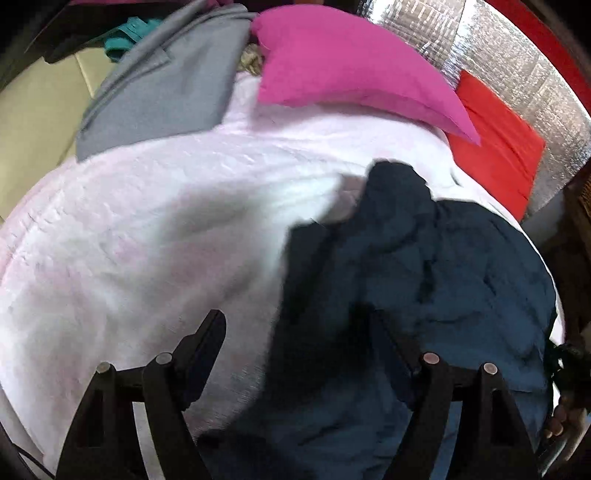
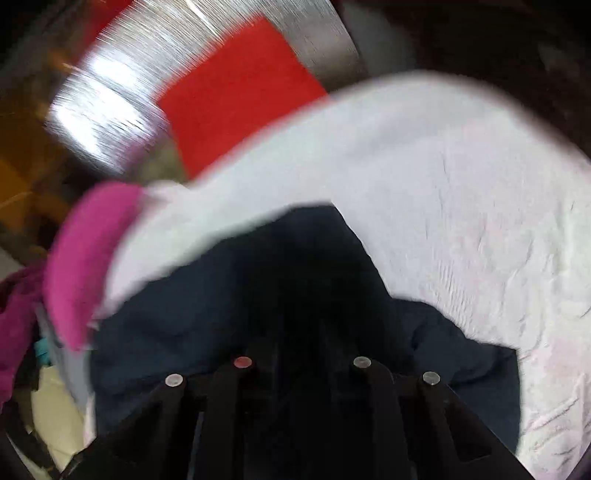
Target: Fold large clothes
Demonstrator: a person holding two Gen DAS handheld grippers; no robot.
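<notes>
A dark blue garment (image 1: pixel 424 258) lies crumpled on a pale pink fleece blanket (image 1: pixel 147 221). My left gripper (image 1: pixel 297 328) hangs open just above the garment's left edge, one finger over the blanket, the other over the blue cloth, and nothing is pinched. In the blurred right wrist view the same garment (image 2: pixel 184 314) rises in a dark ridge into my right gripper (image 2: pixel 299 332). Its fingers stand close together with the fabric between them. The fingertips themselves are lost in the dark cloth. The blanket (image 2: pixel 461 203) curves around behind it.
A magenta pillow (image 1: pixel 343 74) and a red cloth (image 1: pixel 495 140) lie at the blanket's far side on silver foil matting (image 1: pixel 517 55). A grey garment (image 1: pixel 162 85) and teal cloth (image 1: pixel 129 33) sit far left. A person's fingers (image 1: pixel 557 417) show at the right edge.
</notes>
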